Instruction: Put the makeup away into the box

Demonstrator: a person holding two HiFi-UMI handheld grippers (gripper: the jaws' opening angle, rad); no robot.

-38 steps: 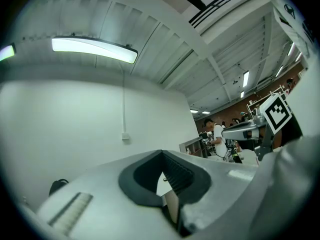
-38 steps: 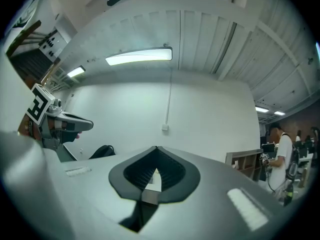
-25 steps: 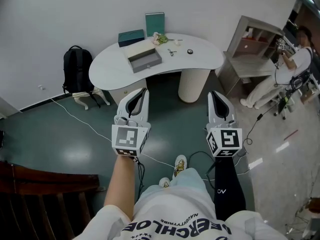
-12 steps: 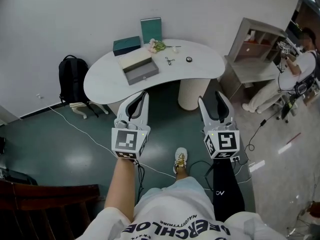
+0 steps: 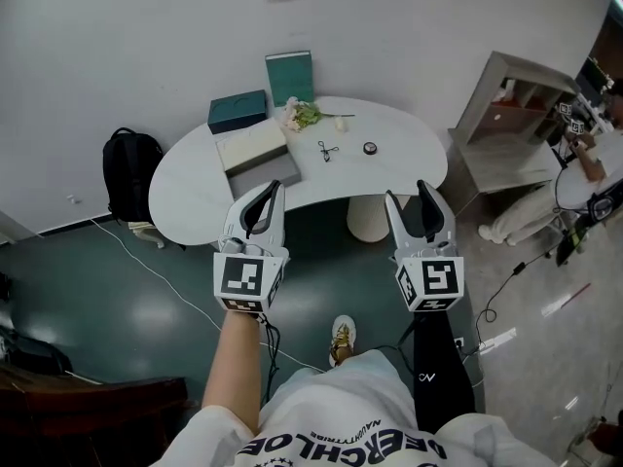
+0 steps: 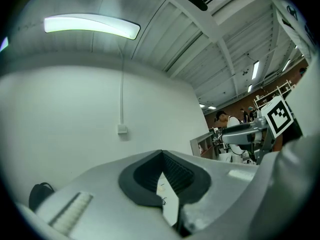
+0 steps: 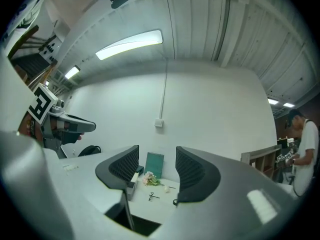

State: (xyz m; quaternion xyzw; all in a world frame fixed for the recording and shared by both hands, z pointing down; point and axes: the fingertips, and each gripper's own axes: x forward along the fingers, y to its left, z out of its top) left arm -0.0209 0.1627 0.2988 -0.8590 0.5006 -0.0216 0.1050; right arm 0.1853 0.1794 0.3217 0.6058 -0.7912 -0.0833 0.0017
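Note:
The grey open box (image 5: 255,154) lies on the left half of the white table (image 5: 389,134). A small metal scissor-like tool (image 5: 327,151) and a round black compact (image 5: 370,148) lie near the table's middle. My left gripper (image 5: 273,187) hangs level in front of the table, short of the box, shut and empty; its pads meet at the tips (image 6: 161,154). My right gripper (image 5: 406,195) is level before the table's front edge. Its jaws have just been opening and stand open, nothing between them. Between its pads (image 7: 126,165) I see the tool (image 7: 152,197) and the box (image 7: 132,181).
A flat teal box (image 5: 237,111), an upright teal box (image 5: 291,76) and a bunch of flowers (image 5: 302,115) stand at the table's back. A black backpack (image 5: 128,175) sits on the floor at left. A grey shelf unit (image 5: 506,115) and a seated person (image 5: 584,163) are at right.
Both grippers have moved forward toward the table, which now lies just beyond their tips. The right gripper's jaws went from shut to open. The left stayed shut.

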